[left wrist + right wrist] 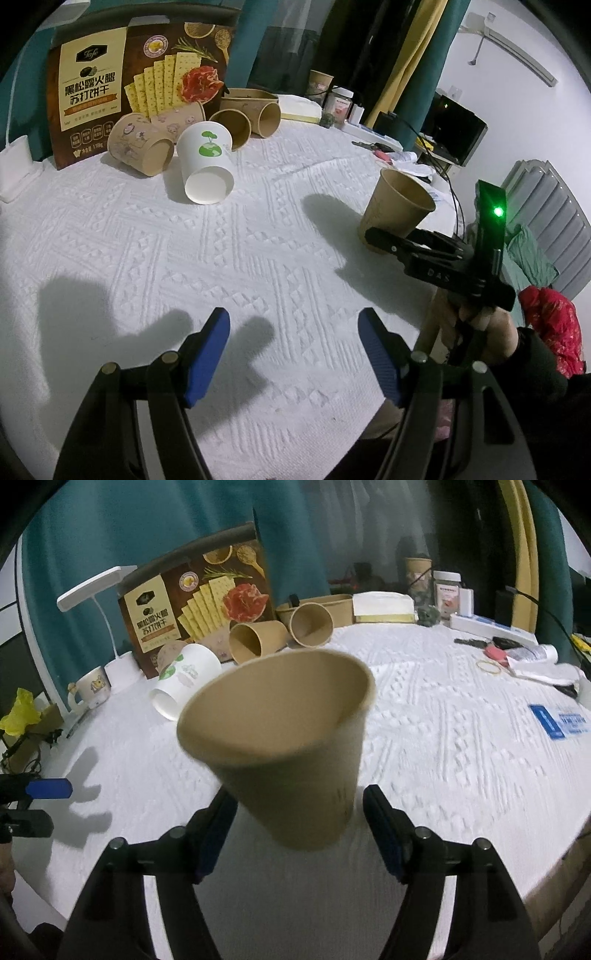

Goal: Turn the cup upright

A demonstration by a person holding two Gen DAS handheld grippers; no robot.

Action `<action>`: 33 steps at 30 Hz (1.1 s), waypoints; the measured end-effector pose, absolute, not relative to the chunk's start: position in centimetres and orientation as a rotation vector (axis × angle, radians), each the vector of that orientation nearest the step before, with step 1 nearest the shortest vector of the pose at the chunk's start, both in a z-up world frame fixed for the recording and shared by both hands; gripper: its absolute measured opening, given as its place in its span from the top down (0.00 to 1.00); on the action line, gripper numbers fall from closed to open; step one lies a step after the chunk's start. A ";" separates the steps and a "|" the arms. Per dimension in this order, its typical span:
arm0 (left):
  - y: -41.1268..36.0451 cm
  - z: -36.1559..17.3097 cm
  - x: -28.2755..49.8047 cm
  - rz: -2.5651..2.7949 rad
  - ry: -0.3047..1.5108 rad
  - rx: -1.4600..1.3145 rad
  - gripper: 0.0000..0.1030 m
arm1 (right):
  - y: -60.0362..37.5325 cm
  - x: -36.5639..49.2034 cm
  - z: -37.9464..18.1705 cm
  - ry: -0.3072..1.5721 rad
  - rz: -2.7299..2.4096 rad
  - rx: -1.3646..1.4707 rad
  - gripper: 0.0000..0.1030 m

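Note:
A plain brown paper cup (291, 746) stands mouth up and slightly tilted between the fingers of my right gripper (299, 830). The jaws stand wide, with a gap on the right side, so the gripper is open around the cup's base. In the left wrist view the same cup (397, 206) stands on the white cloth at the right, with the right gripper's black finger (391, 240) at its base. My left gripper (293, 354) is open and empty, low over the cloth at the near edge.
A white cup with a green tree print (205, 166) lies on its side at the back, among several brown cups (142, 146) lying down. A cracker box (125, 92) stands behind them. A lamp (99, 590), a mug (90, 690), jars (447, 590) and small clutter (491, 657) line the table's far and right edges.

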State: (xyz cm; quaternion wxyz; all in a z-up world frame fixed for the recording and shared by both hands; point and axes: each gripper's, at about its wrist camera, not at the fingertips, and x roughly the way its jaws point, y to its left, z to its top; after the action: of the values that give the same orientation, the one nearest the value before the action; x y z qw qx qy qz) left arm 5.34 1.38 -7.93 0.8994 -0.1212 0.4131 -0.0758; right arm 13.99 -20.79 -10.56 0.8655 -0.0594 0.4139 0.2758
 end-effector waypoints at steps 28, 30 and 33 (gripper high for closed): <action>-3.1 -7.3 2.8 -0.182 0.846 -0.109 0.17 | -27.1 5.1 -5.8 0.903 0.417 -0.066 0.34; -3.5 -7.1 2.5 -0.191 0.838 -0.100 0.17 | -27.5 4.8 -5.3 0.898 0.406 -0.064 0.34; -4.0 -6.5 2.2 -0.202 0.826 -0.086 0.17 | -28.0 4.3 -4.3 0.890 0.390 -0.065 0.34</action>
State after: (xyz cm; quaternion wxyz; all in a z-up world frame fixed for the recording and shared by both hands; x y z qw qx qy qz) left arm 2.18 -3.96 -6.54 0.9101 -0.0417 0.4004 -0.0979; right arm 4.25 -28.03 -4.32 0.8838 -0.0310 0.4276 0.1874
